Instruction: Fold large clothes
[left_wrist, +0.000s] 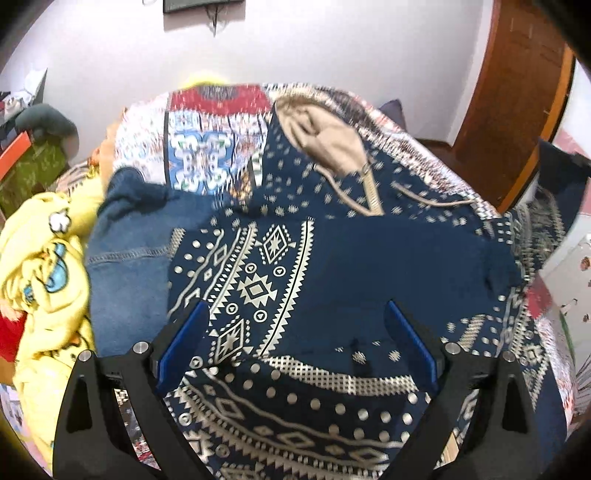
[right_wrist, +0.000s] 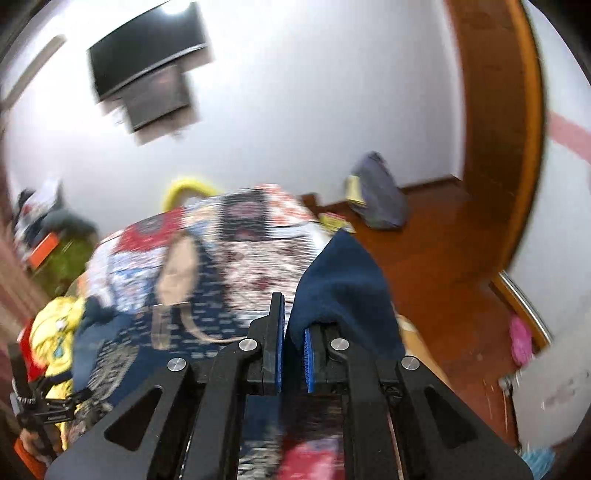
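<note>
Navy patterned hoodie spread flat on bed, unfolded. Right gripper pinched tight on a raised sleeve end, right side. Left gripper wide, empty. Folding barely begun; all folds remain.

Left wrist view close above the patterned hoodie, tilted down, right wrist view higher, both facing the bed
</note>
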